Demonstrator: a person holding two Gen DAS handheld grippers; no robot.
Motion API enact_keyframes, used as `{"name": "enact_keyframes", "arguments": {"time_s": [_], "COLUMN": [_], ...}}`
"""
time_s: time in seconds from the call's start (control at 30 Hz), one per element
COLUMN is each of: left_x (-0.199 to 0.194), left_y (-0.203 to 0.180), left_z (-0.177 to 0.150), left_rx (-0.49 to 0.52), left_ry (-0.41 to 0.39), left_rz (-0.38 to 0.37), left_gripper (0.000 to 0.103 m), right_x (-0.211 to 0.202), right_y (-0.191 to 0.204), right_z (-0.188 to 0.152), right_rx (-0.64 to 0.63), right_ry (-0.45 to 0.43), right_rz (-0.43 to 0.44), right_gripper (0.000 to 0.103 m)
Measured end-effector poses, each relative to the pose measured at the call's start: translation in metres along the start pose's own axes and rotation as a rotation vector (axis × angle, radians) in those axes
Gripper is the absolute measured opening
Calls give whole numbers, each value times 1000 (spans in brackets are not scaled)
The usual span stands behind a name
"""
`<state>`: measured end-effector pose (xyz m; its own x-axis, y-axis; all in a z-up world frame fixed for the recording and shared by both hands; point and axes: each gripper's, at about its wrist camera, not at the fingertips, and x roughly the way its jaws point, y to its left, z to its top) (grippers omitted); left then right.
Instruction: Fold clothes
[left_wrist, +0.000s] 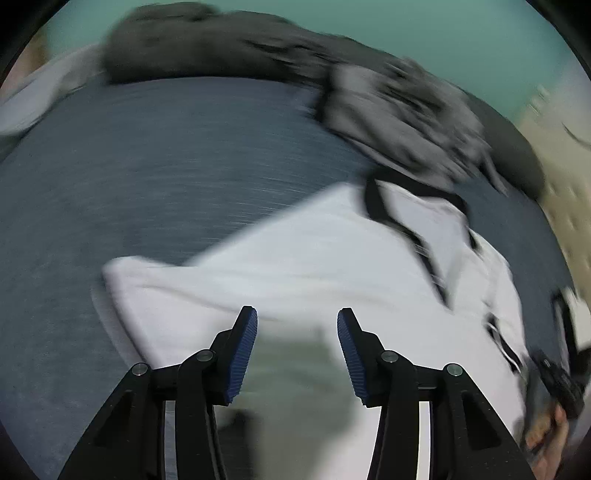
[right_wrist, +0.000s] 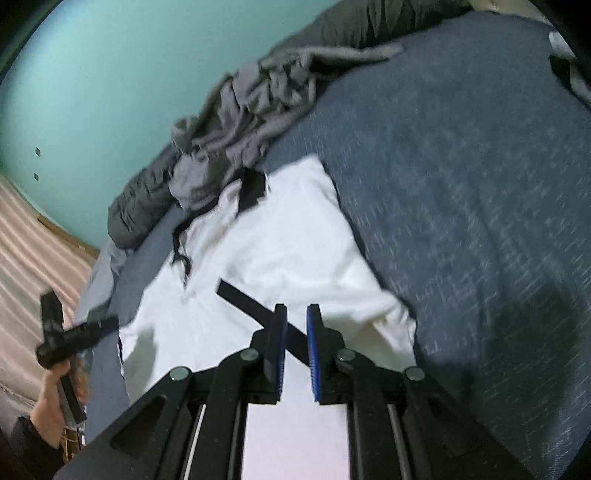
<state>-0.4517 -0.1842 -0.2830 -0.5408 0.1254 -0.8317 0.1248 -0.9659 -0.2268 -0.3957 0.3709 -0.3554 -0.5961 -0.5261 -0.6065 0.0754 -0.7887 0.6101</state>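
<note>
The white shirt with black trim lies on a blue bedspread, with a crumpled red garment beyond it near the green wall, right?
Not quite: the crumpled garment is grey, not red, as the right wrist view shows. The white shirt with black trim does lie on the blue bedspread, with that garment beyond it near the green wall.

Bare blue bedspread (right_wrist: 480, 184) beside white shirt (right_wrist: 288, 243), crumpled grey clothes (right_wrist: 251, 110) crowding far edge

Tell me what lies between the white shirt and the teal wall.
A crumpled grey garment sits just past the white shirt, then a dark rolled blanket against the teal wall. The right wrist view shows it best.
</note>
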Motion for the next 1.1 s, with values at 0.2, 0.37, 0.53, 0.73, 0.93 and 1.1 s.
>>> {"name": "enact_keyframes", "arguments": {"time_s": [0.2, 0.37, 0.53, 0.73, 0.93, 1.1], "left_x": [-1, 10, 29, 45, 48, 23], "left_y": [71, 94, 110, 103, 90, 72], "left_z": [1, -1, -2, -1, -2, 2], "left_rx": [-129, -194, -245, -220, -179, -139], "left_ry": [-38, -35, -39, -48, -50, -89], "left_rz": [85, 110, 143, 116, 125, 114], "left_gripper": [55, 57, 57, 45, 9, 7], "right_x": [-1, -5, -8, -5, -7, -7], "right_y": [-3, -12, -11, -9, -15, -16], "right_z": [1, 5, 4, 2, 3, 3], "right_rx": [22, 49, 40, 26, 43, 45], "right_ry": [-22, -34, -46, -35, -46, -45], "right_rz": [-20, -35, -29, -24, -32, -29], "right_gripper": [11, 11, 14, 14, 14, 14]}}
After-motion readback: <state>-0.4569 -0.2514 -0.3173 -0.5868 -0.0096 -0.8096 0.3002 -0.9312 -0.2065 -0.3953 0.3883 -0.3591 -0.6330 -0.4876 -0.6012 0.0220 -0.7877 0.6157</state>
